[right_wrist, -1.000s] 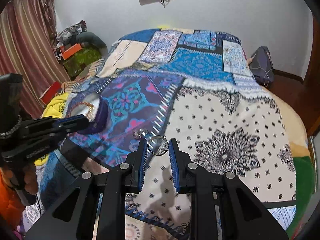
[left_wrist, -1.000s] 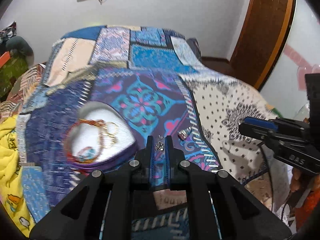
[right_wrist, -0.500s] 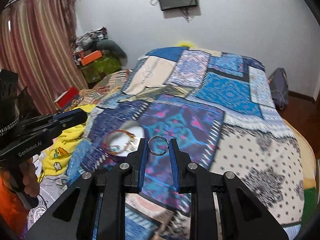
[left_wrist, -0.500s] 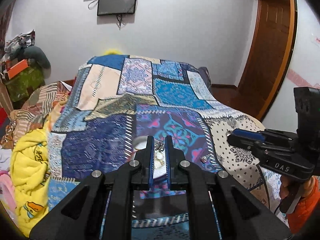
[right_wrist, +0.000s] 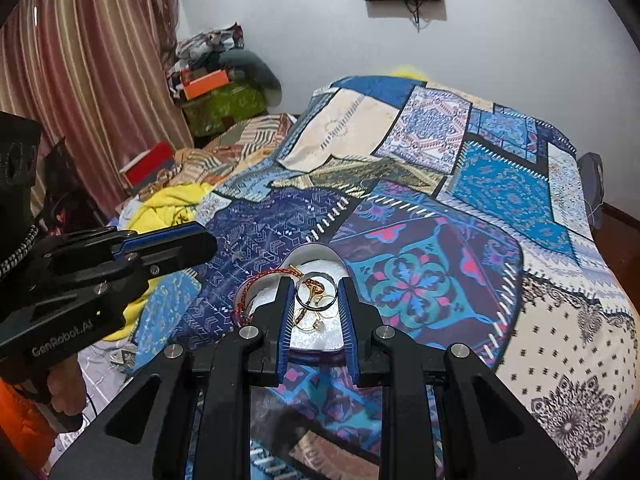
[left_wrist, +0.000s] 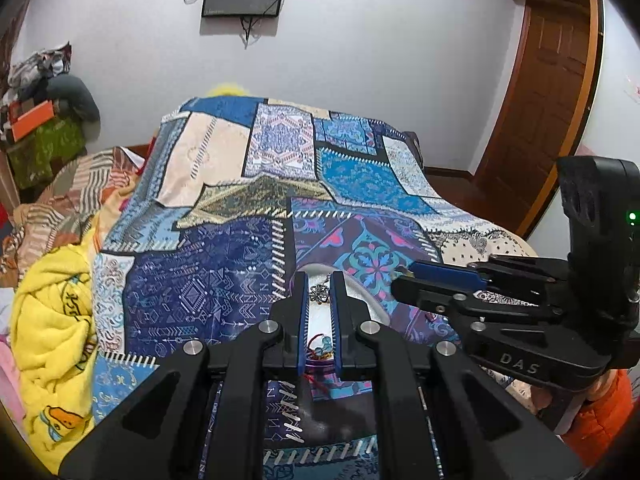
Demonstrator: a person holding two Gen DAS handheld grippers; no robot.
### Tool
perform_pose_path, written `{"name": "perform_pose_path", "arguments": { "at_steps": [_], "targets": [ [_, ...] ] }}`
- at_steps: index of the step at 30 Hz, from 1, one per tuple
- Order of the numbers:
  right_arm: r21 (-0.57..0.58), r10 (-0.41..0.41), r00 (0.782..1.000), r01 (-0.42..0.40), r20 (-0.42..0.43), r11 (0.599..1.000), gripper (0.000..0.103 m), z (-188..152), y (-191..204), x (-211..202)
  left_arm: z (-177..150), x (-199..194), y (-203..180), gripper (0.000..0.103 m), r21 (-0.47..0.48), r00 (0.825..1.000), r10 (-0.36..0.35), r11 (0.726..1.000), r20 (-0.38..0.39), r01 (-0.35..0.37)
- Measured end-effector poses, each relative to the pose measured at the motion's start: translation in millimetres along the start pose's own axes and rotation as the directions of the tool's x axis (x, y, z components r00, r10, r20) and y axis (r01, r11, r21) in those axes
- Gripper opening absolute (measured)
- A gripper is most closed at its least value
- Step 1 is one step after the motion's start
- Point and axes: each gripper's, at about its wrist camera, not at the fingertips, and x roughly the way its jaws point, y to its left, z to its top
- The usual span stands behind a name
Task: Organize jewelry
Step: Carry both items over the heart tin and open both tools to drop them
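Your left tongs [left_wrist: 320, 294] pinch a small silver charm [left_wrist: 319, 293] over the white dish [right_wrist: 320, 258] on the bed [right_wrist: 440, 248]. Your right tongs [right_wrist: 317, 298] stand released around a silver ring [right_wrist: 316, 294] above that dish.

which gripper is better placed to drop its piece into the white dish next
Right, probably. The right gripper has its jaws apart, the silver ring hanging loosely between them above the white dish. The left gripper is clamped on a small ornate charm nearer the dish's edge.
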Motion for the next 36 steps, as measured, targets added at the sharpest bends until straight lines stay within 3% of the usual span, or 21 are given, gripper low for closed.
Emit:
{"name": "perform_pose_path", "arguments": {
  "at_steps": [18, 27, 36],
  "targets": [
    [-0.074, -0.005, 0.993, -0.003, -0.117, 0.997, 0.020, -3, 12, 53, -18, 41, 19, 0.008, -0.020, 0.995, -0.058, 0.998, -0.083, 0.056],
    [-0.085, -0.006, 0.991, -0.005, -0.132, 0.996, 0.020, -2, 10, 54, -20, 51, 21, 0.008, -0.035, 0.991, -0.079, 0.997, -0.107, 0.075],
    [-0.061, -0.013, 0.994, 0.007, -0.109, 0.998, 0.021, -1, 7, 37, -13, 39, 14, 0.009, -0.014, 0.995, -0.055, 0.998, -0.089, 0.054]
  ]
}}
